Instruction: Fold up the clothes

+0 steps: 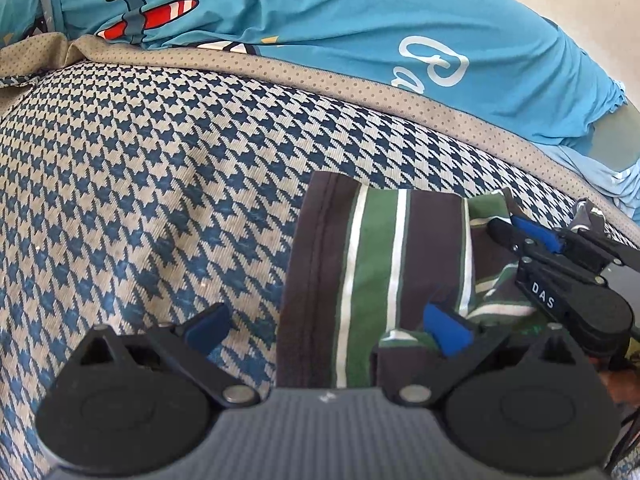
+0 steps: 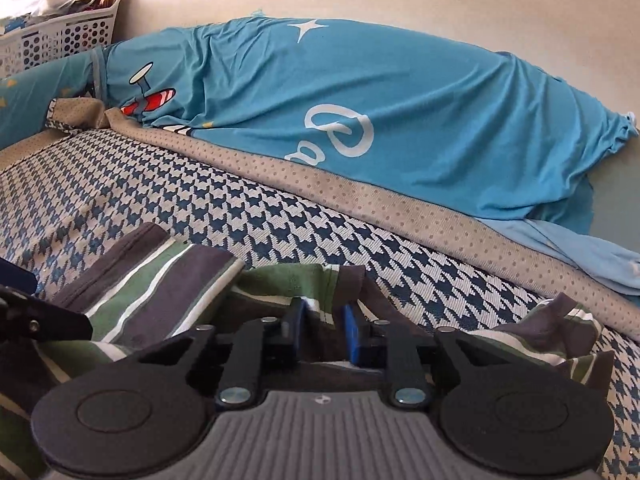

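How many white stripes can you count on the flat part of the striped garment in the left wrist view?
3 on the striped garment: two bordering the green band, one thinner further right. More may be hidden in the bunched folds.

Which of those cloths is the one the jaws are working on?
The striped garment, brown, green and white, lying right at both grippers. The blue cloth with an aeroplane print lies farther back, untouched, and the checked cover is just the surface underneath.

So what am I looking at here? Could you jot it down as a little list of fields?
Surface: houndstooth cover
Garment being folded: striped garment, brown, green and white, partly folded
Left tongs: open, one pad resting on the garment
Right tongs: narrow gap, fabric bunched between the pads; grip unclear
Behind: blue printed cloth draped along the wall
Far corner: white laundry basket
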